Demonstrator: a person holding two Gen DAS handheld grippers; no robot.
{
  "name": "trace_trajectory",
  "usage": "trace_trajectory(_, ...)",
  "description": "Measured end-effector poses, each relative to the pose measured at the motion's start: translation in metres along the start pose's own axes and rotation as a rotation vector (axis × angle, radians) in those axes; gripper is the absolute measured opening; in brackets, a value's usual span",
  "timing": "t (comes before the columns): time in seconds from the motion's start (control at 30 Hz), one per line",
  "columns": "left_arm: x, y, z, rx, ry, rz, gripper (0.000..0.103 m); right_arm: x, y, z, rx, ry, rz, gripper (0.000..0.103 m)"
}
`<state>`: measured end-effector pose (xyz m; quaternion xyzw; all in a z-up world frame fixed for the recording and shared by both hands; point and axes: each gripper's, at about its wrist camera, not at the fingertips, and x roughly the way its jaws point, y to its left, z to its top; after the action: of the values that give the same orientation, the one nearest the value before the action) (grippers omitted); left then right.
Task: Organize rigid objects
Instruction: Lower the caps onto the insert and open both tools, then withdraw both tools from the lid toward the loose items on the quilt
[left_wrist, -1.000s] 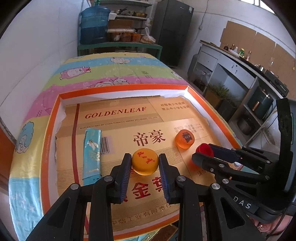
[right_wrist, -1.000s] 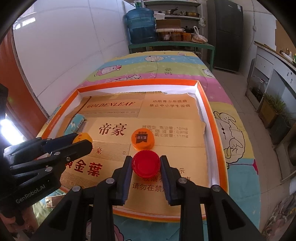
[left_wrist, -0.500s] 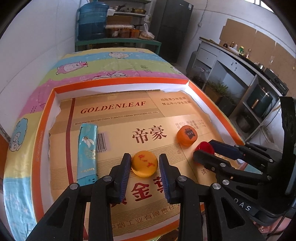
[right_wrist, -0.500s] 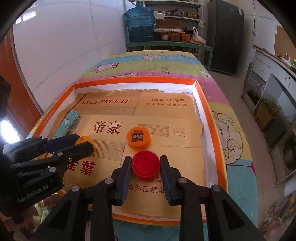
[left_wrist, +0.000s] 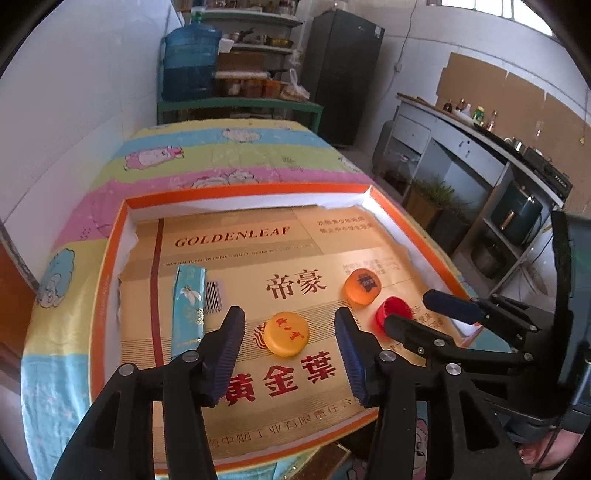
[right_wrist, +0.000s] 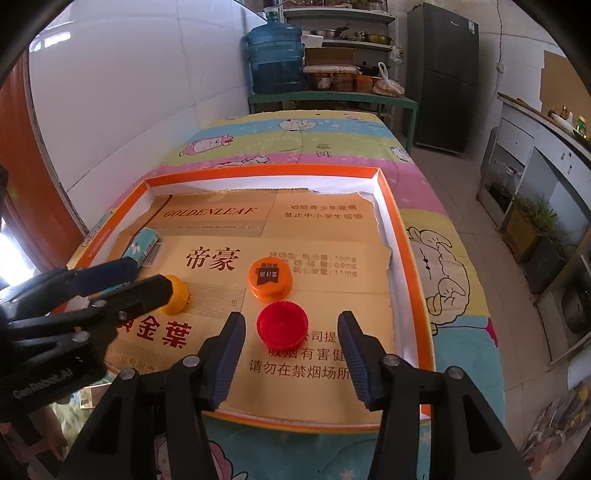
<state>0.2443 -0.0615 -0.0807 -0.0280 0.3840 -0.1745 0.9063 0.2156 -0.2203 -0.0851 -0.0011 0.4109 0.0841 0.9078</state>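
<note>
A yellow cap (left_wrist: 285, 334) lies on the gold cardboard in the orange-rimmed tray (left_wrist: 107, 280). My left gripper (left_wrist: 290, 334) straddles it, jaws opening, pads clear of it. A red cap (right_wrist: 282, 329), hollow side up, rests between the opening jaws of my right gripper (right_wrist: 291, 338), untouched. An orange cap (right_wrist: 269, 277) with a dark label sits just beyond the red one. In the left wrist view the red cap (left_wrist: 391, 313) peeks out behind the right gripper's fingers (left_wrist: 410, 330), by the orange cap (left_wrist: 362, 286). In the right wrist view, the left gripper's fingers (right_wrist: 147, 293) half hide the yellow cap (right_wrist: 177, 294).
A long teal packet (left_wrist: 189, 306) lies at the tray's left side. The tray sits on a table with a cartoon-print cloth (right_wrist: 295, 147). Beyond are a blue water jug (right_wrist: 275, 57), shelves and a dark fridge (right_wrist: 441, 77); a counter (left_wrist: 480, 147) runs along the right.
Both grippers have spread their jaws and let go: the yellow cap and the red cap now lie free on the cardboard. Neither hand has shifted much.
</note>
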Motion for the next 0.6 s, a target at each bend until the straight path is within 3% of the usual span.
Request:
trace_trajectory(0.1,-0.008,0.000,-0.001,-0.005,-0.013,-0.006,0.067,-0.005,-0.002,-0.001,0.009,-0.005,-0.002,0.052)
trace_trajectory(0.27,-0.023,-0.004,-0.003,0.009,-0.040,0.028,0.067,-0.015,-0.004,-0.004,0.017,-0.013,-0.006,0.052)
trace_trajectory(0.6,-0.050,-0.010,-0.007,0.023,-0.051,0.011,0.067,-0.034,0.001,-0.008,0.022,-0.026,-0.005,0.052)
